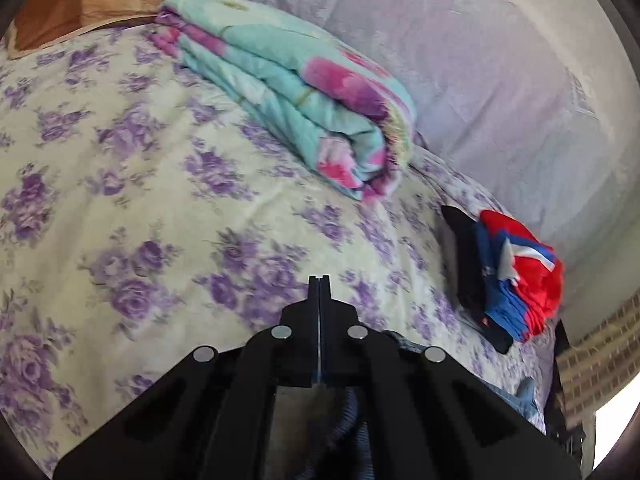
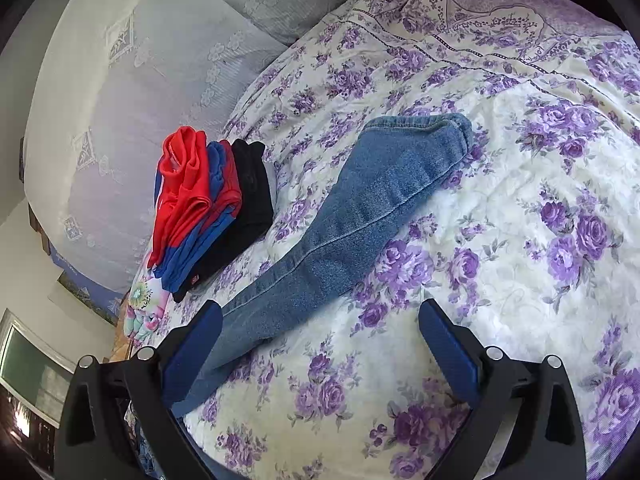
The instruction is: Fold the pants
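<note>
Blue denim pants (image 2: pixel 360 208) lie flat on the purple-flowered bedspread (image 2: pixel 520 220), folded lengthwise, waist end far, leg end running under my right gripper's left finger. My right gripper (image 2: pixel 320 316) is open and empty, hovering over the near leg end; its blue pads (image 2: pixel 448 352) stand wide apart. My left gripper (image 1: pixel 319 280) is shut with its fingers pressed together above the bedspread (image 1: pixel 160 200). Some blue denim (image 1: pixel 352 420) shows beneath its body, but whether it is held between the fingers cannot be told.
A stack of folded red, blue and black clothes (image 2: pixel 212 208) sits left of the pants by the pale headboard cover (image 2: pixel 120 100); it also shows in the left wrist view (image 1: pixel 508 276). A folded turquoise and pink quilt (image 1: pixel 292 92) and a brown cushion (image 1: pixel 100 4) lie farther up the bed.
</note>
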